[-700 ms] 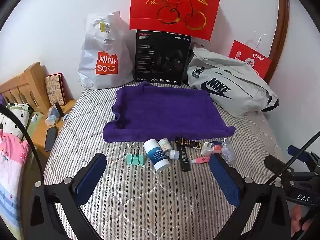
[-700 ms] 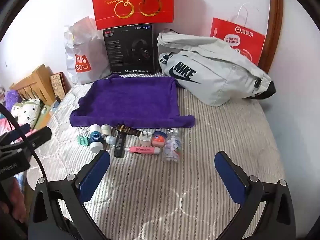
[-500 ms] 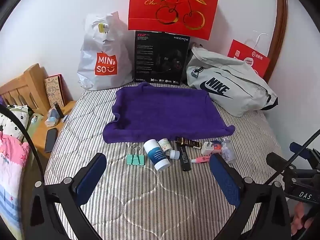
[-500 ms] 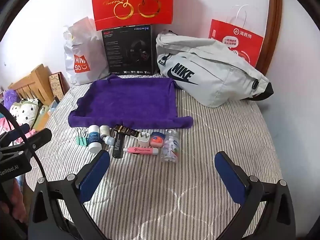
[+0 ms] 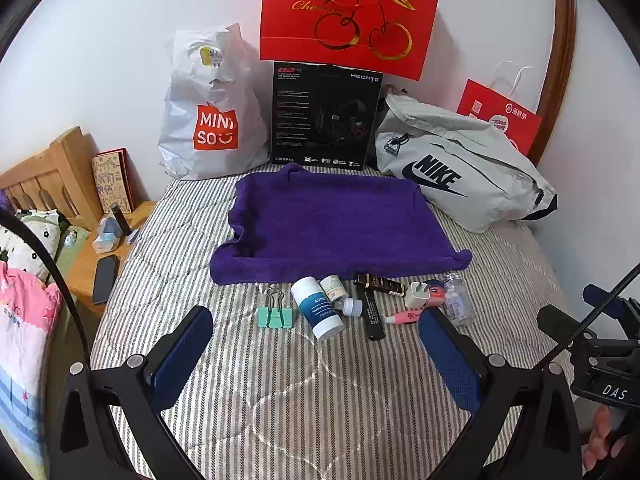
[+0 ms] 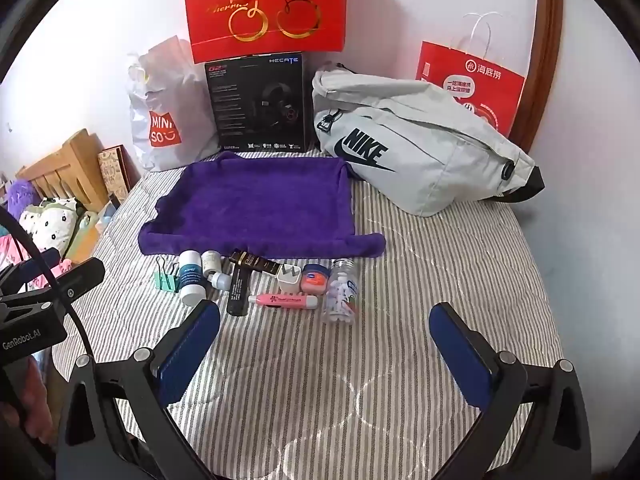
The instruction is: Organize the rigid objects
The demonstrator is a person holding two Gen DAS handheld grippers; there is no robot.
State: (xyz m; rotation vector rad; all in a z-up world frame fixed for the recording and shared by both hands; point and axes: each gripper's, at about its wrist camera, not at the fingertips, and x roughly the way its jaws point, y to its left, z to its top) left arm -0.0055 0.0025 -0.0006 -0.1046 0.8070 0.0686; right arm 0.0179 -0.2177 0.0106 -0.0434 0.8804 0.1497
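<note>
Your left tool (image 5: 316,346) hangs over the striped bed (image 5: 280,400) with its blue pads spread to full width and nothing between them. Your right tool (image 6: 326,338) is in the same condition — pads wide apart, empty, angled down at the bedding.

The task objects lie in one row on the bed, just in front of the near edge of the purple towel (image 5: 336,220). In the left wrist view the row sits at 12 o'clock from the left tool:

- Green binder clip (image 5: 275,316) — at the 9 o'clock end of the row.
- White-and-blue tube (image 5: 317,307), lying tilted beside the clip.
- Small white bottle (image 5: 333,286), just beside the tube.
- Black stick (image 5: 373,316), lying lengthwise, with a dark gold-printed tube (image 5: 380,284) at its far end.
- White plug adapter (image 5: 416,295).
- Pink pen-shaped item (image 5: 404,316).
- Pink-lidded jar (image 6: 315,277), just beside the adapter.
- Clear pill bottle (image 5: 458,304) — at the 3 o'clock end.

In the right wrist view the row lies toward 11 o'clock from the right tool. No object rests on the towel. Neither tool touches any object.

Behind the towel, against the wall, stand a white shopping bag (image 5: 212,112), a black headset box (image 5: 326,116) and a grey sling bag (image 5: 460,160).
</note>
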